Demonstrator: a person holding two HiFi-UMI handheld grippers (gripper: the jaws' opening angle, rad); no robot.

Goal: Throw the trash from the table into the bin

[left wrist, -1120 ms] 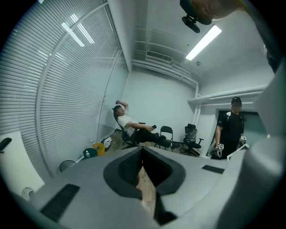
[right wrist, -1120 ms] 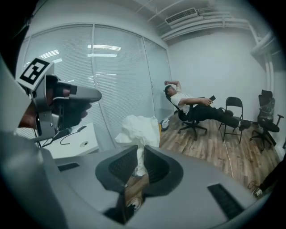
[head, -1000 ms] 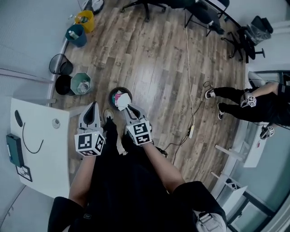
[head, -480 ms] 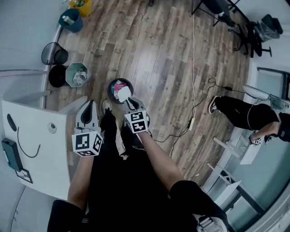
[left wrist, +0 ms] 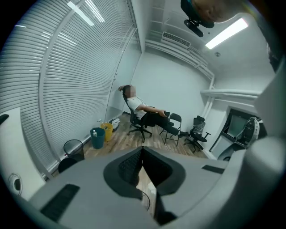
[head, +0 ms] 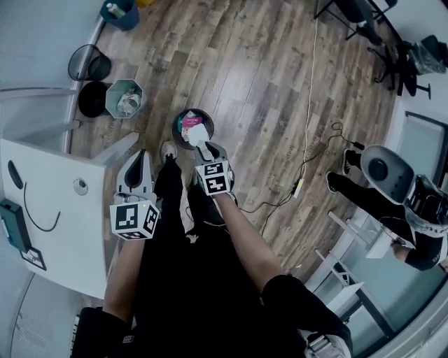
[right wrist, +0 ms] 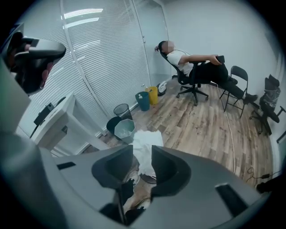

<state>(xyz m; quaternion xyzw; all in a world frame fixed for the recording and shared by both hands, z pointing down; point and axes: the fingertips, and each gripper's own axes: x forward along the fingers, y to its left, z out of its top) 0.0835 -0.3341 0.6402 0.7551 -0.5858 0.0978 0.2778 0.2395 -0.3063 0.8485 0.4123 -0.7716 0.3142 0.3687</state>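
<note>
A round dark bin (head: 176, 130) stands on the wood floor by my feet, with pink and white rubbish inside. My right gripper (head: 207, 147) points steeply down over the bin's near rim. A crumpled white paper (head: 198, 133) sits at its tips; in the right gripper view the paper (right wrist: 145, 142) lies loosely in the gap of the right gripper (right wrist: 142, 156), whose jaws have just been opening. My left gripper (head: 138, 158) hangs beside the table corner, and in its own view the left gripper (left wrist: 142, 150) has its jaws together with nothing between them.
The white table (head: 56, 210) is at the left, with a black cable on it. By the wall stand a pale hexagonal bin (head: 124, 99), two black bins (head: 89, 64) and a teal one (head: 119, 10). A cord (head: 308, 140) crosses the floor. A person (head: 392, 203) is at the right.
My right gripper has sunk toward the round bin with the white paper, and its jaws have spread. The left gripper has also come lower. The person at the right has moved.
</note>
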